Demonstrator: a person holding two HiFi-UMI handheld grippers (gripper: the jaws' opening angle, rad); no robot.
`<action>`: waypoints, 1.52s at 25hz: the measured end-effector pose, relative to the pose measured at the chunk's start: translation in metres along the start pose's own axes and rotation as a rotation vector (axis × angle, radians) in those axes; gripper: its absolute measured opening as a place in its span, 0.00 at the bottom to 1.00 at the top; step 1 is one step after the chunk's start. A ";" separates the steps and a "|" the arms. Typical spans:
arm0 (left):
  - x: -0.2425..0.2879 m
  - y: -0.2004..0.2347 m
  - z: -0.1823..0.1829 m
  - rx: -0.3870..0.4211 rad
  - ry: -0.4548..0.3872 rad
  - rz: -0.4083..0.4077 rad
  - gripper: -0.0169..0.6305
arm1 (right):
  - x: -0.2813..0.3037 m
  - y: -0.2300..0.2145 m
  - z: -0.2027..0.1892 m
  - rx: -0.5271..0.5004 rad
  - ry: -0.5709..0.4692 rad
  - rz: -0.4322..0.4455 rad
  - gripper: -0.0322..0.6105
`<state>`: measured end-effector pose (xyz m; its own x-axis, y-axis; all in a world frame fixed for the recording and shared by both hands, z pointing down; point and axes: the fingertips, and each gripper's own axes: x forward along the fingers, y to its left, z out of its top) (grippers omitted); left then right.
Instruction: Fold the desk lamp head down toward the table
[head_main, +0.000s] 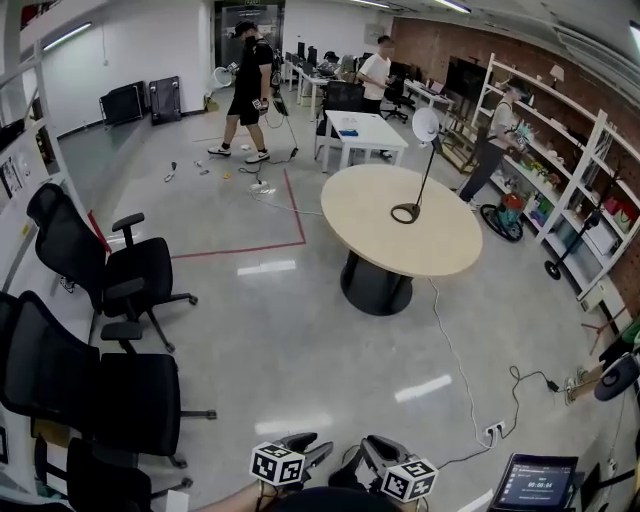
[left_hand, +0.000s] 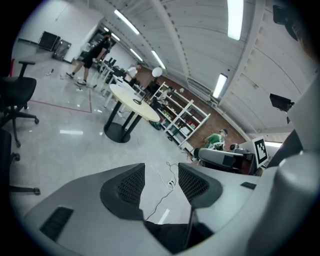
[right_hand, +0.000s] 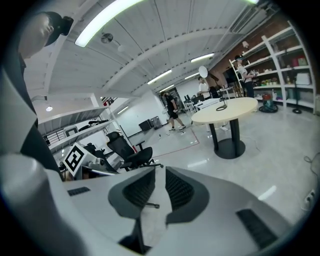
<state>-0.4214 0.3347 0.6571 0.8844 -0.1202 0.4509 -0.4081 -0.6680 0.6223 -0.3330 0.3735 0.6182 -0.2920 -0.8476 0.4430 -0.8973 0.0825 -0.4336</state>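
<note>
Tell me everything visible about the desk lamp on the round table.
The desk lamp stands upright on the round beige table, right of its middle in the head view. A dark ring-shaped base lies flat on the top; a thin dark stem rises to a round white head, not folded down. Nothing else touches it.

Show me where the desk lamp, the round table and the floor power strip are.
desk lamp (head_main: 425, 125), head view, on its round white head.
round table (head_main: 365, 215), head view, on the bare tabletop.
power strip (head_main: 493, 430), head view, on its white body.
</note>
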 end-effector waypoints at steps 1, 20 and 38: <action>0.003 0.004 0.007 0.002 -0.005 0.014 0.36 | 0.007 -0.003 0.005 0.000 -0.002 0.015 0.16; 0.123 -0.008 0.125 0.063 -0.063 0.174 0.36 | 0.048 -0.142 0.122 0.019 -0.049 0.171 0.16; 0.218 -0.017 0.175 0.184 0.055 0.088 0.36 | 0.040 -0.241 0.157 0.127 -0.168 0.039 0.16</action>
<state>-0.1817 0.1916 0.6333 0.8312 -0.1470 0.5362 -0.4305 -0.7804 0.4534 -0.0771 0.2373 0.6174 -0.2573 -0.9213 0.2916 -0.8343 0.0596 -0.5480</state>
